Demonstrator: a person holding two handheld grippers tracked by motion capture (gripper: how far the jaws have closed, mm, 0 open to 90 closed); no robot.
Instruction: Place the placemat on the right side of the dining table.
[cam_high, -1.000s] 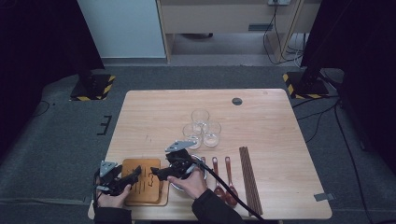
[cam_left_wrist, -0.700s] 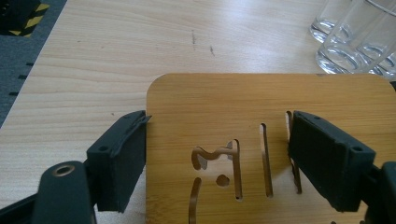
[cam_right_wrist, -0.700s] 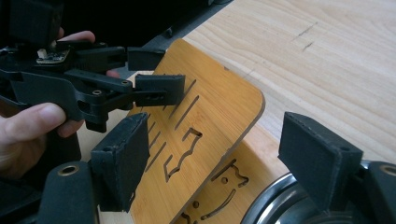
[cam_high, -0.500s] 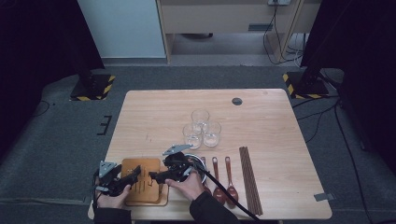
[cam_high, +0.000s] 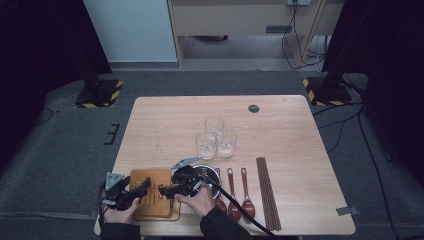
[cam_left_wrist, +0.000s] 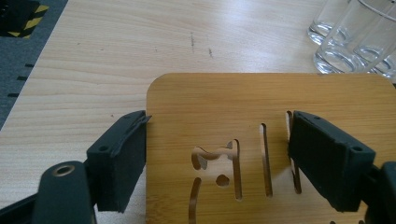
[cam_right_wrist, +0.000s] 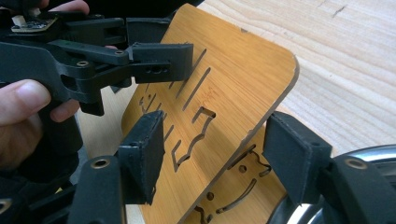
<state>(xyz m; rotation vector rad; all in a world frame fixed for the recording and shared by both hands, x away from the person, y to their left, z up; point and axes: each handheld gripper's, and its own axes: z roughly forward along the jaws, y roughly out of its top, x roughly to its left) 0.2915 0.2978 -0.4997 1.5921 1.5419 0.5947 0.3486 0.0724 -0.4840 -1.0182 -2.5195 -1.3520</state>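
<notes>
- Table (cam_high: 300, 130): light wood, fills the mid of the high view; grey carpet all round it.
- Top board (cam_high: 150, 200): bamboo w/ slot cut-outs, lower left of the table in the high view, near the front edge. In the right gripper view (cam_right_wrist: 243, 74) it's tilted, its rounded corner at upper right raised off what lies under it. In the left gripper view (cam_left_wrist: 261, 98) it fills the lower centre.
- Lower board (cam_right_wrist: 233, 186): same cut-outs, lies under the top board, seen at bottom centre of the right gripper view.
- Left gripper (cam_high: 145, 186): lower left of the high view, held in the left hand (cam_high: 117, 212). Jaws closed as far as they go, clamped on the top board. In its own view (cam_left_wrist: 217, 140) one jaw sits at the board's left edge, the other over the slots at right. Upper left of the right gripper view (cam_right_wrist: 159, 60): one jaw lies flat on the board's face.
- Right gripper (cam_high: 162, 190): just right of the left one, in the right hand (cam_high: 197, 202). Jaws part open & have just been closing; the top board's near edge runs btwn them (cam_right_wrist: 215, 144); pads not pressing on it yet.
- Steel bowl (cam_high: 207, 172): just right of the boards, partly behind the right gripper.
- Three glasses (cam_high: 216, 137): clustered, centre of the table; upper right in the left gripper view (cam_left_wrist: 345, 42).
- Chopsticks (cam_high: 267, 192): dark bundle, lower right.
- Spoons (cam_high: 245, 192): brown, btwn bowl & chopsticks.
- Black disc (cam_high: 254, 108): near the table's far edge.
</notes>
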